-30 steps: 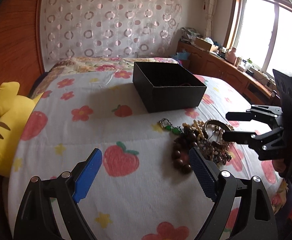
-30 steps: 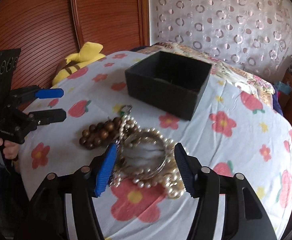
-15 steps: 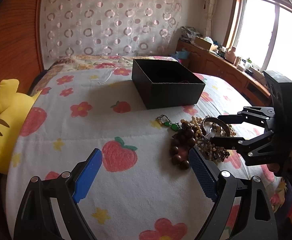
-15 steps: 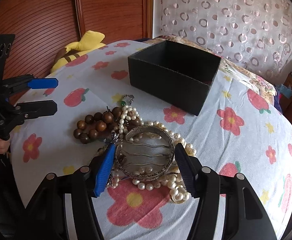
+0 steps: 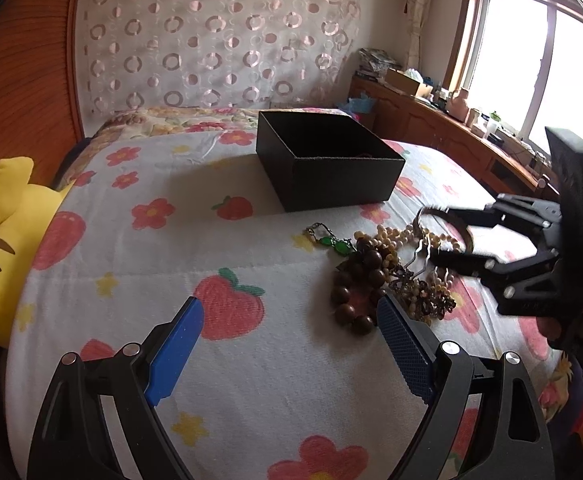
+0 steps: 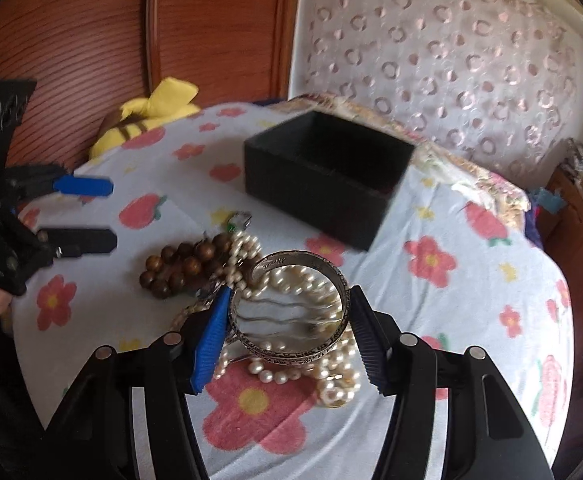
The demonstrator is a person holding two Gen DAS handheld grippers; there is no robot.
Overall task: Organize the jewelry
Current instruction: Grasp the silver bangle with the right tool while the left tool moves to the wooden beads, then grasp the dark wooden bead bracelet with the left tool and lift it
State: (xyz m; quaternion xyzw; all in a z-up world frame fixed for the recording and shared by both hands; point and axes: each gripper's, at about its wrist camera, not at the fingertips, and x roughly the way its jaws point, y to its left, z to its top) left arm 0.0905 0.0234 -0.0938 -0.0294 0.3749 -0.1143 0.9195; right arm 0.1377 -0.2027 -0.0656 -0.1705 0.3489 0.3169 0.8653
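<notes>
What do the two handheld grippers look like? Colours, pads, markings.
Both are matte black linkage frames with silver pivot pins. The left gripper and the right gripper each carry one bright blue pad and one dark ribbed pad. The right one's body shows a green light.

So there's an open black box [image 6: 323, 184] sitting upright on the bed, and all the jewelry is in one tangled heap just in front of it: dark wooden bead bracelet [image 6: 183, 266], pearl strands [image 6: 323, 364], a green-stone chain [image 5: 333, 242] nearest the box, and an engraved silver bangle [image 6: 291, 350] tilted atop the pearls.
</notes>
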